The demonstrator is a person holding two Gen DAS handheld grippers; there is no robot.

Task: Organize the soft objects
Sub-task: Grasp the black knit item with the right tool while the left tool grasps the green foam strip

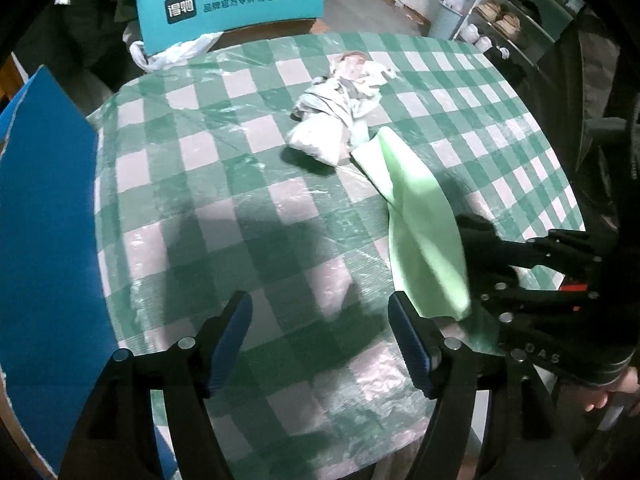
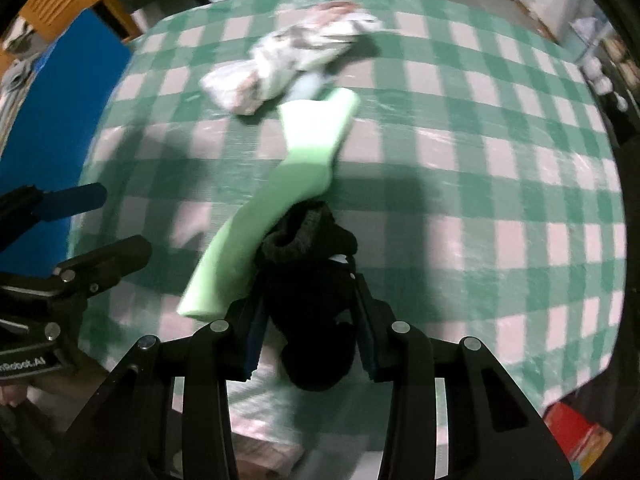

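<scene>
two tongs over the checked bench (image 1: 200, 208): right tongs (image 2: 308, 344) clenched on a black sock (image 2: 312, 320), the green cloth (image 2: 304, 160) draped against it; left tongs (image 1: 320, 344) gape, released. that cloth could drag along and snag the white bundle (image 1: 332, 120).

Right wrist view is motion-blurred throughout. The pale bundle of cloths (image 2: 288, 68) near the far edge of the table (image 2: 500, 184) cannot be resolved into separate items. A black sock (image 2: 316, 304) fills the space between the right gripper (image 2: 310, 336) pads; its lower end hangs past the near table edge, and it covers part of the green cloth (image 2: 256, 216). In the left wrist view, the right gripper (image 1: 496, 248) hides that cloth's (image 1: 424, 232) near end. The blue board (image 1: 44, 220) is cut off at the left.
</scene>
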